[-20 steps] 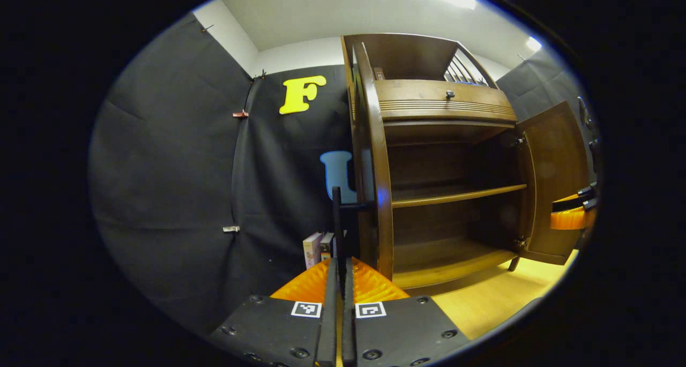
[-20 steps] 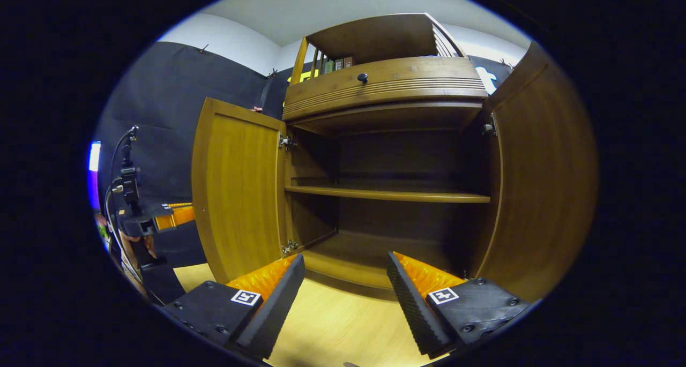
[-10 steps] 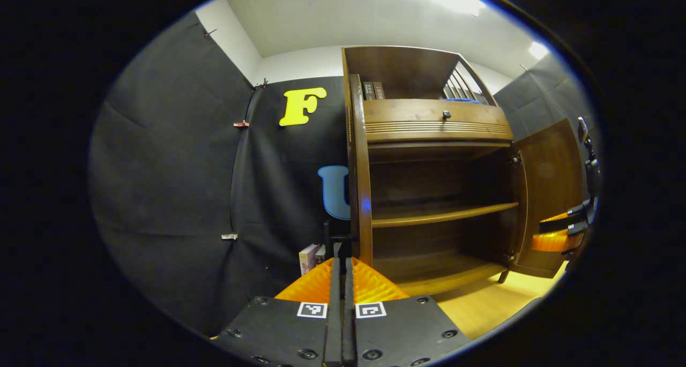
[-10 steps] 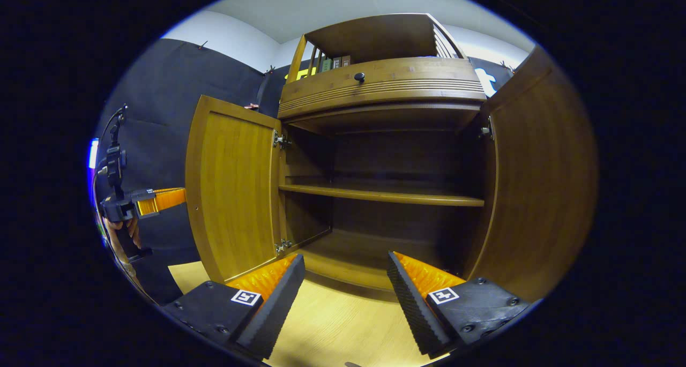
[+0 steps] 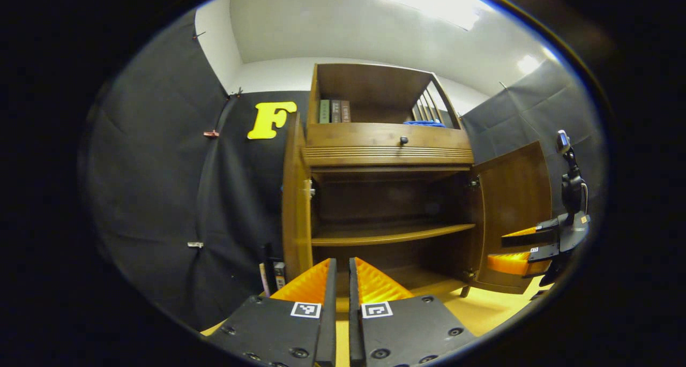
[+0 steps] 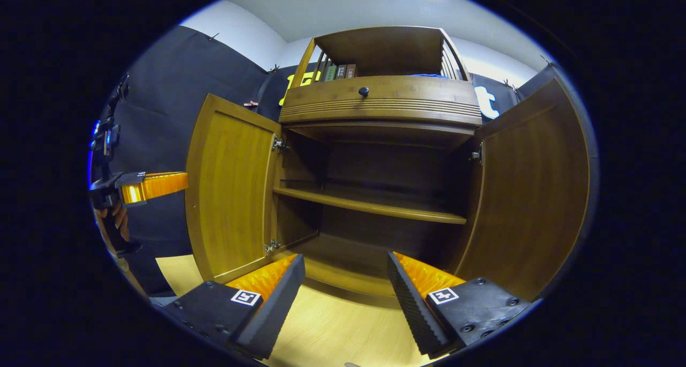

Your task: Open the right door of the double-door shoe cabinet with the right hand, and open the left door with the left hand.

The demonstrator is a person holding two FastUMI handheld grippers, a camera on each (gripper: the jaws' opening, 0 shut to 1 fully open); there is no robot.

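Shoe cabinet (image 6: pixel 381 107) doors both stand swung out now. A second ago my left gripper (image 5: pixel 341 273) sat tight on the black handle at the outer edge of the left door (image 6: pixel 230 187); since then I have let go and drawn back, so that door's edge sits further off and the whole front of the cabinet is before me. My left fingers are nearly together with a thin gap, and nothing is between them. My right gripper (image 6: pixel 345 273) is wide and empty, hanging before the bottom edge of the cabinet opening, over the wooden floor (image 6: pixel 332 335), clear of the right door (image 6: pixel 528 195). The shelf (image 6: pixel 370 206) inside is bare. I judge both openings done, with only pulling away left.
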